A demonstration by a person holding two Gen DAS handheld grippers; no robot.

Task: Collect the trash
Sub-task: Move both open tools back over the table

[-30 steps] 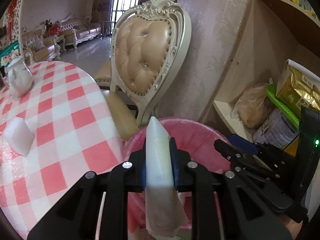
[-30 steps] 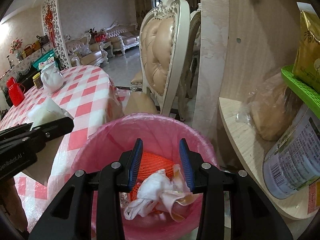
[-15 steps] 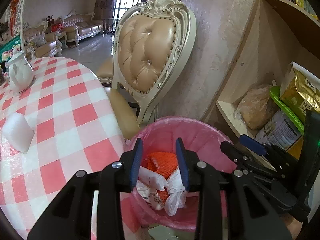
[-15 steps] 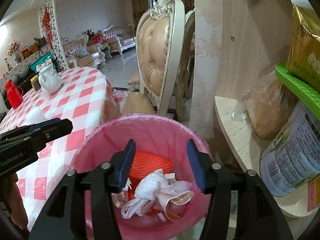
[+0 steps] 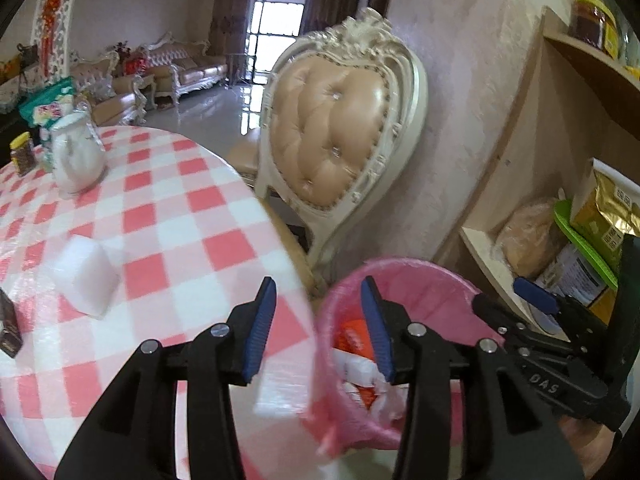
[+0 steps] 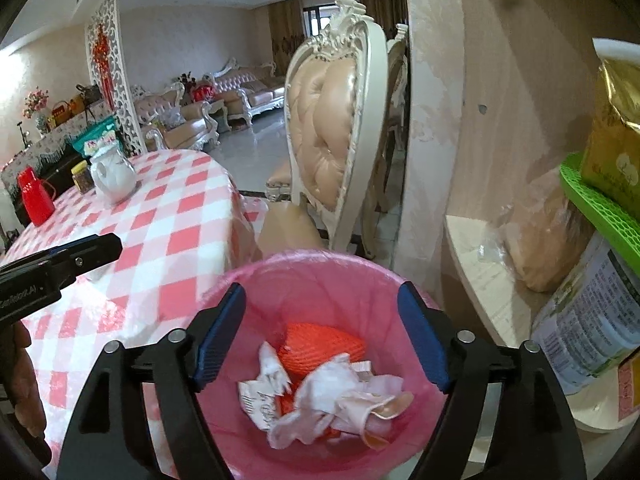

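A bin with a pink liner (image 6: 320, 258) stands between the table and the shelf. In it lie an orange net (image 6: 320, 344) and crumpled white paper (image 6: 332, 396). My right gripper (image 6: 320, 320) hangs over the bin, its jaws opening wide with nothing between them. My left gripper (image 5: 318, 320) sits over the table edge beside the bin (image 5: 420, 280); its jaws are opening too and hold nothing. A white crumpled lump (image 5: 84, 276) lies on the checked tablecloth to its left. The right gripper (image 5: 506, 302) also shows at the right of the left wrist view.
A cream padded chair (image 5: 336, 136) stands behind the bin. The shelf (image 6: 480, 272) on the right holds a bagged loaf, a tin and a gold packet. On the table (image 5: 180, 216) are a white teapot (image 5: 76, 156), a jar (image 5: 22, 152) and a red jug (image 6: 34, 196).
The left gripper let go of the white paper, which now lies in the bin, then swung left over the table edge. Both grippers' jaws have spread apart, the right one widely.
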